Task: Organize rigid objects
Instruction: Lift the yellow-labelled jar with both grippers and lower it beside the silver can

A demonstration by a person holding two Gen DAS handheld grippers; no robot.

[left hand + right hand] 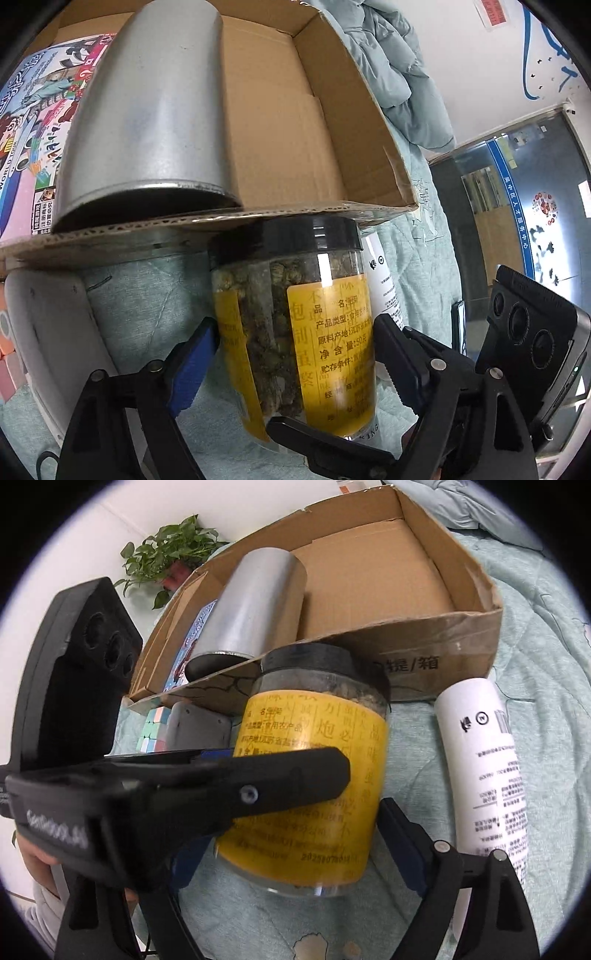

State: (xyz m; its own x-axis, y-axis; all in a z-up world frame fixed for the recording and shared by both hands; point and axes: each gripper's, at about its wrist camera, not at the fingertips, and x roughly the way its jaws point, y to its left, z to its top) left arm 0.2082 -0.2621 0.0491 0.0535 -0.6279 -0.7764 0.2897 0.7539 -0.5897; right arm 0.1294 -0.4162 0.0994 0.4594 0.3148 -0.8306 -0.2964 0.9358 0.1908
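Observation:
A clear jar with a black lid, yellow label and dried contents lies on the green quilt, its lid at the cardboard box's front wall. My left gripper is shut on the jar, blue pads on both sides. In the right wrist view the jar lies between my right gripper's fingers, which touch or nearly touch it; the left gripper crosses in front. A silver metal can lies inside the box, beside a colourful book.
A white cylinder bottle lies on the quilt right of the jar. A grey device and a pastel cube sit left of the jar by the box. A potted plant stands behind. A grey-blue jacket lies beyond the box.

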